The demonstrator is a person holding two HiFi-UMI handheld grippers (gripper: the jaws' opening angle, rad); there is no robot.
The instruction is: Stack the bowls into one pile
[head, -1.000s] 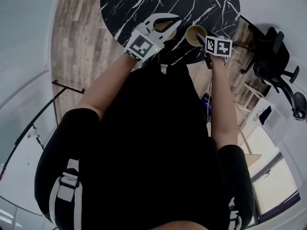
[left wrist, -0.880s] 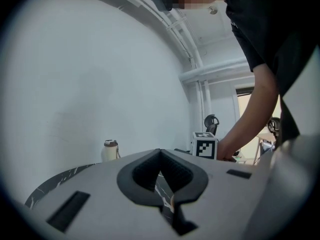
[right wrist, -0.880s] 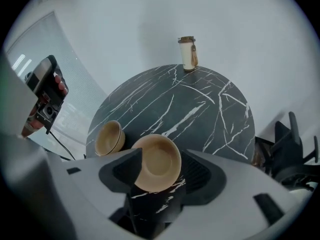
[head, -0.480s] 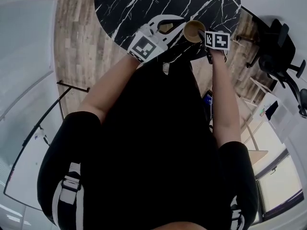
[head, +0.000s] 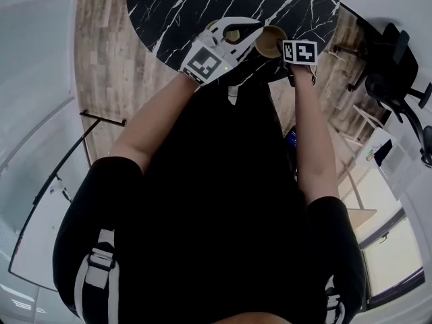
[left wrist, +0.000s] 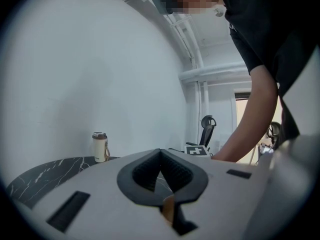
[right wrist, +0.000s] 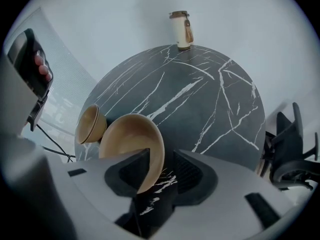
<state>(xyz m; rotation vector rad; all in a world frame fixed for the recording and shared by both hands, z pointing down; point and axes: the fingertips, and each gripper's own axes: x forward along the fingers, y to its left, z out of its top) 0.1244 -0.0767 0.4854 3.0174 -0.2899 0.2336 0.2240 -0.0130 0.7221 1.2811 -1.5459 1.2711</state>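
Right gripper view: right hand-held gripper point(right wrist: 162, 160), jaws just closing yet apart, straddles a bowl point(right wrist: 131, 136).

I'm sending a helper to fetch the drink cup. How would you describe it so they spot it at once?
Find the round black marble table. At its far edge, by the white wall, stands the cup: tall, cream, brown-lidded, unlike the round wooden bowls opposite.

Round black marble table point(right wrist: 210, 109) — cream lidded tumbler point(right wrist: 181, 30) upright at its far edge. Black office chair point(head: 395, 79) beside the table, wood-plank floor point(head: 101, 66).
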